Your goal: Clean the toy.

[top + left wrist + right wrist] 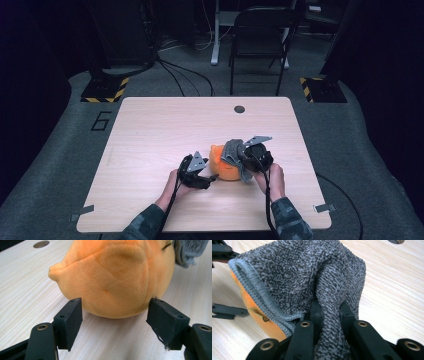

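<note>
Orange plush toy [223, 168] on the table [150, 130]. Left gripper [113, 322], jaws spread, flanks its near side. Right gripper [331, 312] pinches a grey cloth [312, 277] draped against it.

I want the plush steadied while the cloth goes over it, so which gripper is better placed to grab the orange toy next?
Left. The left gripper is open with its jaws on either side of the orange plush toy. The right gripper is already pinching the grey cloth.

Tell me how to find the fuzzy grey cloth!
Look at the wooden table, near its front edge between the two hands. The grey cloth is pinched in the right gripper and draped against the orange plush toy. It is nubbly grey with a stitched hem, unlike the smooth toy.
</note>
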